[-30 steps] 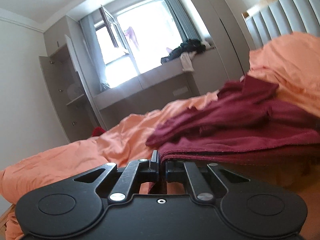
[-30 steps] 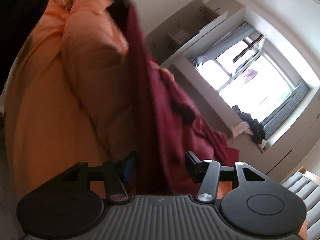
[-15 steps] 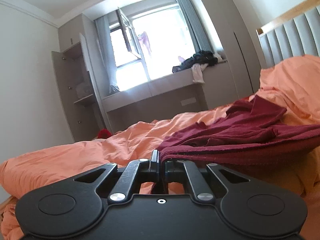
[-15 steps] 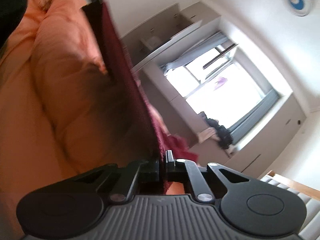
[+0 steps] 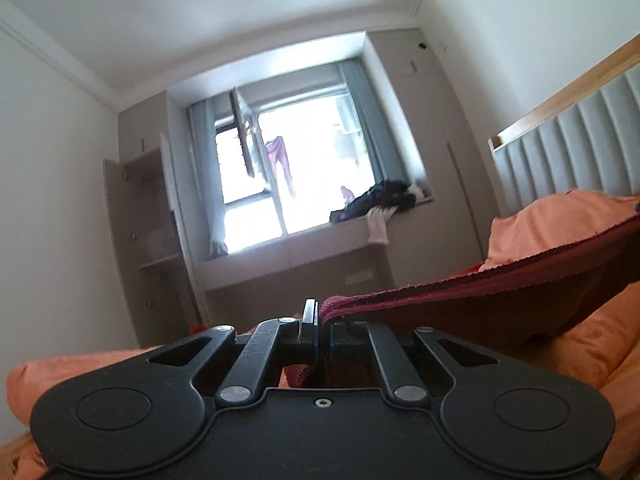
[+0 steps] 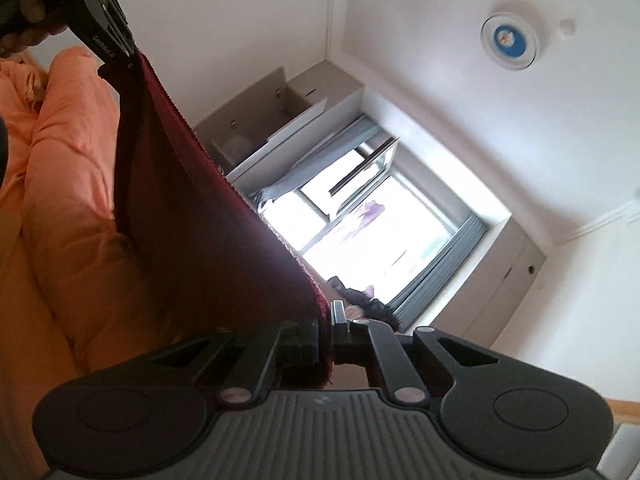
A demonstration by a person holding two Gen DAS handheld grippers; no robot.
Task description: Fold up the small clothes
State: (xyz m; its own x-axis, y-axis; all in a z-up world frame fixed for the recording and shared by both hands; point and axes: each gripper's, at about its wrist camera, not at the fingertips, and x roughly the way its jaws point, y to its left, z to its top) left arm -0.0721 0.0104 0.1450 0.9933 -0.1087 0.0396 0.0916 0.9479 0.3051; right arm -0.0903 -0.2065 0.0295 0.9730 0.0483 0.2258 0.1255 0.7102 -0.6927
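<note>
Dark maroon knit garment (image 5: 500,292), ribbed hem edge showing, hangs stretched in the air between the two grippers, above the rumpled orange duvet (image 5: 592,336) of the bed. Its taut top edge is the long axis: in the left wrist view it runs from the jaws up and away to the right; in the right wrist view the same maroon cloth (image 6: 192,216) runs from the jaws diagonally up-left to the other tool.

Left gripper (image 5: 322,320): jaws pinched together on one end of the hem, only cloth thickness between them. It also shows far off in the right wrist view (image 6: 120,64), top left, with the fabric falling from its tip.

Right gripper (image 6: 326,320): jaws closed tight on the opposite end of the hem, a tuft of fabric poking out below the fingers.

Versus one second ago: the right jaws stood wide apart around the cloth then, now clamped. The garment lay heaped on the duvet then, now lifted clear and pulled into a straight span. Both cameras have tilted upward, taking in more white ceiling (image 5: 240,20).

Beyond: bright window (image 5: 288,176) with grey curtains, dark clothes piled on the sill (image 5: 380,200), padded grey headboard (image 5: 572,152) at right.
</note>
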